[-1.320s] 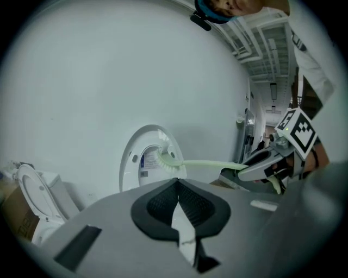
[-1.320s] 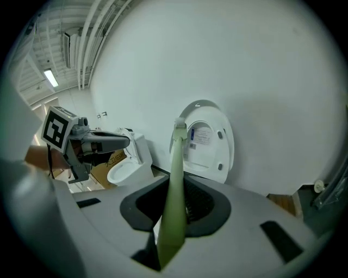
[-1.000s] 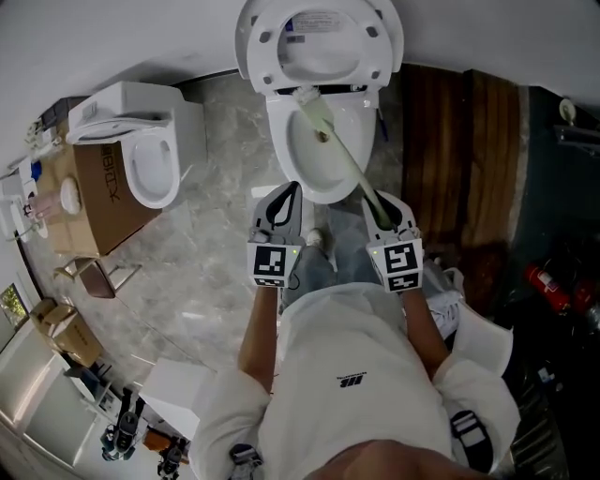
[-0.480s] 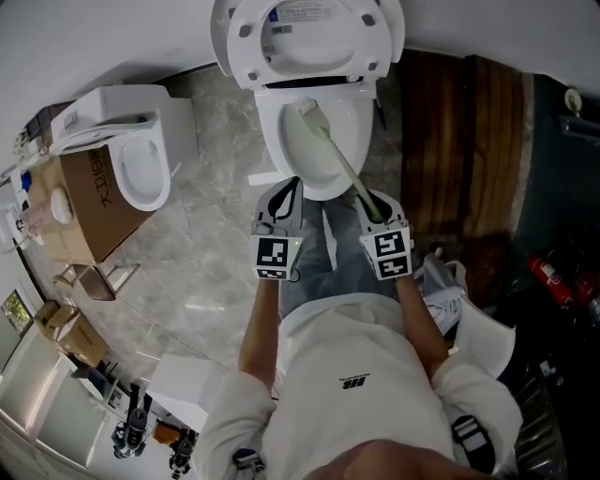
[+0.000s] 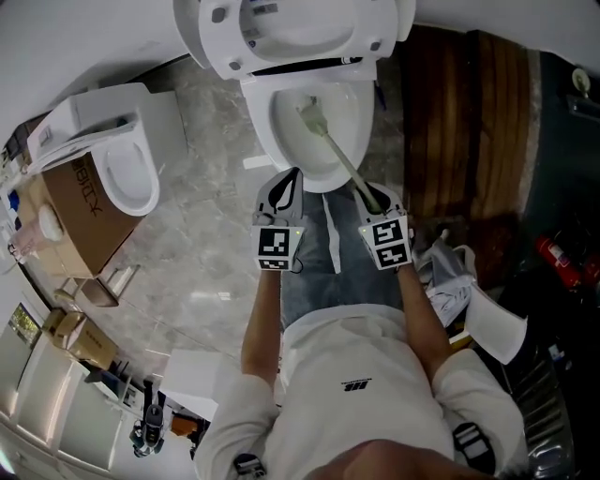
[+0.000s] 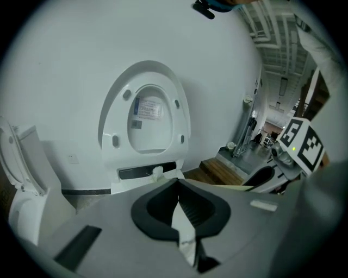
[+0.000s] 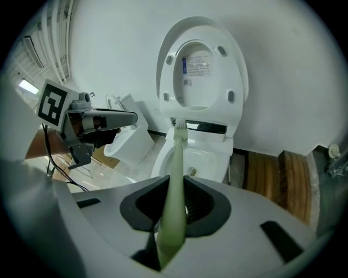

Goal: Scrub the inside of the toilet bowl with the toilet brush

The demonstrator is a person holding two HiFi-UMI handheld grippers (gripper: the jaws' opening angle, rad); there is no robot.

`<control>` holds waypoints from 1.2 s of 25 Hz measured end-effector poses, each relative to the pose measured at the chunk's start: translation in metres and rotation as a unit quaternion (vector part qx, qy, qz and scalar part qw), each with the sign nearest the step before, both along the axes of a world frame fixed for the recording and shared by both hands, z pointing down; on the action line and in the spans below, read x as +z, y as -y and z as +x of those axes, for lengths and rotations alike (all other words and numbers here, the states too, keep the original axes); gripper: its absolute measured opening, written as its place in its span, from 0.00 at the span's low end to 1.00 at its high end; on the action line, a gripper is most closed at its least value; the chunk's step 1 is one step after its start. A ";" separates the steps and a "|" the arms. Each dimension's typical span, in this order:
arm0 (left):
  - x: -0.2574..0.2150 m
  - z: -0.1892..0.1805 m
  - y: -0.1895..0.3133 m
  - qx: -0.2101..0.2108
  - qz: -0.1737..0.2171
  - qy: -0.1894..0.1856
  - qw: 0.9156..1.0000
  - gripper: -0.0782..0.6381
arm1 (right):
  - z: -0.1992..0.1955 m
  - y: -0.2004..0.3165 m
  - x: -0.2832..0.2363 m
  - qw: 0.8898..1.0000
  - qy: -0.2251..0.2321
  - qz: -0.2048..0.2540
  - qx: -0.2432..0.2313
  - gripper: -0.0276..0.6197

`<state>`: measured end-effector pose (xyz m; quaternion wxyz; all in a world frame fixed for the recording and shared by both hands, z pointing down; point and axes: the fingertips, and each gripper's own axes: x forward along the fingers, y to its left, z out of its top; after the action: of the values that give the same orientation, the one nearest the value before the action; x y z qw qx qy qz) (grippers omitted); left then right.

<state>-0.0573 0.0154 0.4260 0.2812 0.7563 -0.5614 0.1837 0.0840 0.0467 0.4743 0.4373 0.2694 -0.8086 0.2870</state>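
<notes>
1. A person is standing over a white toilet bowl (image 5: 257, 120), holding a two-jaw gripper in each hand.
2. The toilet brush (image 5: 337, 155) is showing a long, pale green handle and a small, whitish bristle head.
3. The right gripper (image 5: 375, 199) is clamping the lower end of the handle between its jaws. In the right gripper view the handle (image 7: 175, 179) is running straight out from between the dark pads.
4. The brush is slanting away from the person, up and to the left in the head view. Its head is sitting inside the bowl, toward the back, below the hinge.
5. The seat and lid (image 5: 291, 28) are standing raised against the wall behind the bowl.
6. The left gripper (image 5: 287, 186) is hovering just beside the front rim of the bowl. Its jaws are pressing together with nothing between them, as the left gripper view shows.
7. The floor (image 5: 206, 253) is showing grey, marbled tile with a slight shine.
8. A second white toilet (image 5: 127, 169) is standing to the person's left, touching a brown cardboard box (image 5: 80, 202).
9. Dark wooden planks (image 5: 459, 131) are lying on the person's right, just beside the toilet.
10. The wall behind the toilet is looking plain and white.
11. The person is wearing a white top and blue jeans.
</notes>
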 end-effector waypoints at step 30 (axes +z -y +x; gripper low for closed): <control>0.166 0.011 -0.054 0.019 -0.068 -0.041 0.997 0.12 | -0.025 -0.064 0.186 0.994 -0.049 -0.093 -0.025 0.14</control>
<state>-0.0465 0.0690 0.5919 0.3514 0.7530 -0.5207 0.1959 0.0589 0.1108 0.6607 0.5063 0.2214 -0.7625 0.3366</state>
